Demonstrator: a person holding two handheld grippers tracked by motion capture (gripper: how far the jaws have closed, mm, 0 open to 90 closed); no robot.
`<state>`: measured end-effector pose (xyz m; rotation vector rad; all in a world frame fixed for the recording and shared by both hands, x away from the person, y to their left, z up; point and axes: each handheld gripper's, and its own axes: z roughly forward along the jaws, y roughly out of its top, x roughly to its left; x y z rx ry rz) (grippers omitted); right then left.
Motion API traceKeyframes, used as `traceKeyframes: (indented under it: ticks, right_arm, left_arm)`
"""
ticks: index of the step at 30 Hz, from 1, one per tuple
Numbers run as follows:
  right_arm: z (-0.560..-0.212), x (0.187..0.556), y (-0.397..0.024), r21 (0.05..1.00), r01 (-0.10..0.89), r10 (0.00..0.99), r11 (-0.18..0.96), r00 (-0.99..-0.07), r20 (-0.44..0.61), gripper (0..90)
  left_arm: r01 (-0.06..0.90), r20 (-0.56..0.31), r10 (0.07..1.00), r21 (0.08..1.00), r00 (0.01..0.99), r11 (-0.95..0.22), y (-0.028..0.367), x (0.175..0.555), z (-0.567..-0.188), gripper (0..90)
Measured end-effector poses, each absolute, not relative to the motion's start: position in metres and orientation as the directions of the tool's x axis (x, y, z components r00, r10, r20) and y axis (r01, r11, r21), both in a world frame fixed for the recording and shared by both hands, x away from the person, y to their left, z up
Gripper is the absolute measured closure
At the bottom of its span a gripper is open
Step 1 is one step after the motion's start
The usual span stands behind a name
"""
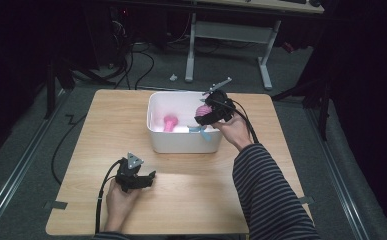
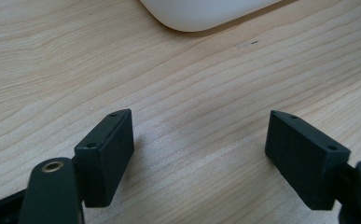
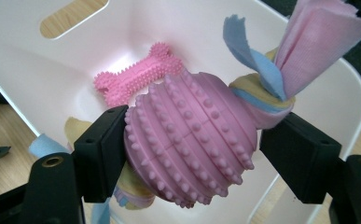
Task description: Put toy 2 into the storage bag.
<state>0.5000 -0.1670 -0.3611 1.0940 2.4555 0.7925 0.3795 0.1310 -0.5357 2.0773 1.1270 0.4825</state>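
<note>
Nearest you, short of the white bin (image 1: 183,142), your left gripper (image 1: 137,179) rests on the table (image 1: 106,130), jaws wide and empty. Your right gripper (image 1: 207,114) clamps the pink studded ball (image 3: 192,135) over the bin's right side; farther inside lies a pink bone (image 3: 138,77).
</note>
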Motion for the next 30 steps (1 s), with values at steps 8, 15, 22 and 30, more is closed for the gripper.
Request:
traceKeyframes:
  ticks: [8,15,22,30]
  right_arm:
    - [-0.375,0.502,-0.166,0.575,0.600,0.758,0.556,-0.650,-0.056,25.4]
    - [-0.384,0.503,-0.167,0.545,0.625,0.764,0.559,-0.643,-0.045,25.3]
    - [-0.387,0.503,-0.169,0.536,0.638,0.766,0.553,-0.642,-0.026,25.0]
    - [-0.386,0.502,-0.179,0.542,0.653,0.766,0.529,-0.642,0.026,20.6]
  left_arm:
    - [0.569,-0.012,0.836,0.738,0.548,-0.362,0.131,0.380,-0.536,24.0]
    - [0.569,-0.013,0.836,0.739,0.548,-0.362,0.131,0.380,-0.536,24.0]
    - [0.569,-0.013,0.836,0.739,0.548,-0.361,0.131,0.380,-0.536,24.0]
    - [0.569,-0.013,0.836,0.738,0.548,-0.362,0.131,0.380,-0.536,24.0]
